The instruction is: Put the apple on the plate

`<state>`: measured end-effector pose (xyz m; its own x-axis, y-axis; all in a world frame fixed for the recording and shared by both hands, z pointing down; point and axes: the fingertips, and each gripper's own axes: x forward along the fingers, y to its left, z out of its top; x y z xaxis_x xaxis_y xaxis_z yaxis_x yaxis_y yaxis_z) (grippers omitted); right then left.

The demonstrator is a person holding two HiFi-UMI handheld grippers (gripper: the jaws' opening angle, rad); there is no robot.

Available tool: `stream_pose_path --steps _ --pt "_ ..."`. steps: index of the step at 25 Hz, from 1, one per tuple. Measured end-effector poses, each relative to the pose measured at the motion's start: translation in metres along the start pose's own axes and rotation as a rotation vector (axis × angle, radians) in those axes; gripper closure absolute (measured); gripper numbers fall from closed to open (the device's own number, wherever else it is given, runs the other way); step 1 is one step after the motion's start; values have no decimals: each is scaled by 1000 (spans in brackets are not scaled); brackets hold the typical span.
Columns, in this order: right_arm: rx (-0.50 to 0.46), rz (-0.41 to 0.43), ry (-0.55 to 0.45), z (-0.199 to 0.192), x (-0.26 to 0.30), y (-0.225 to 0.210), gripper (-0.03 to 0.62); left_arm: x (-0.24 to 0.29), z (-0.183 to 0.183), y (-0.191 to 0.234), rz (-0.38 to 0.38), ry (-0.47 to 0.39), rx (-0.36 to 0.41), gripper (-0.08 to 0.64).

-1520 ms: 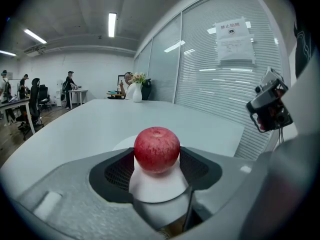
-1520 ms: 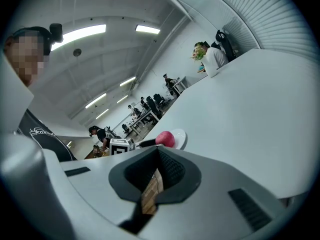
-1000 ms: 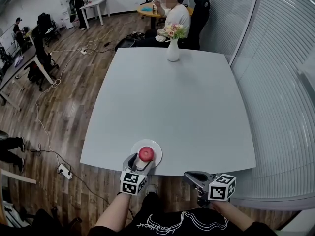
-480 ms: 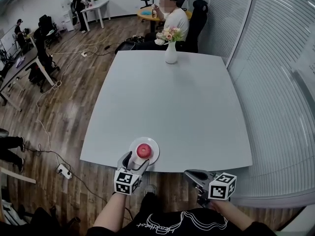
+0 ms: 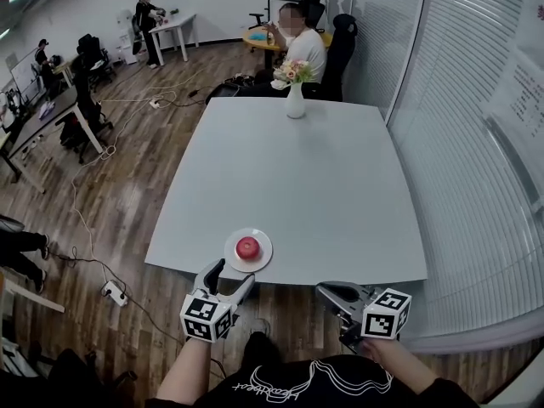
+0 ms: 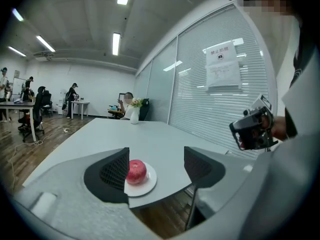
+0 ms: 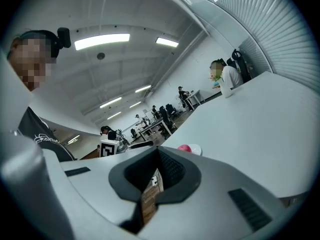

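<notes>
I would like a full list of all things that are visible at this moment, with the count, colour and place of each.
table: one, pale grey, centre
plate: one, white, near the table's front edge
apple: one, red, on the plate
vase: one, white, holding flowers, at the far edge
seated person: one, white shirt, behind the far edge
power strip: one, white, on the floor at left
left gripper: one, grey, open, empty, before the plate
right gripper: one, grey, jaws together, empty, front right

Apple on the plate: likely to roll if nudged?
Probably: the apple is round and sits loose on a nearly flat plate. The plate lies close to the table edge, so a shove seems risky.
</notes>
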<state>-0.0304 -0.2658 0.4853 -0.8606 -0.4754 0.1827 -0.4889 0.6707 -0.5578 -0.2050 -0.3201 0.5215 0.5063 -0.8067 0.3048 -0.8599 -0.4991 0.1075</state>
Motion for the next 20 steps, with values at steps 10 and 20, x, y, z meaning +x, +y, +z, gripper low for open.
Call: stream_pose_path --steps 10,20 --pt "-143 191 -83 25 -25 77 586 -69 57 -132 -322 -125 -182 265" --pt "-193 252 -128 34 -57 118 586 -105 79 -191 -414 -181 -162 533"
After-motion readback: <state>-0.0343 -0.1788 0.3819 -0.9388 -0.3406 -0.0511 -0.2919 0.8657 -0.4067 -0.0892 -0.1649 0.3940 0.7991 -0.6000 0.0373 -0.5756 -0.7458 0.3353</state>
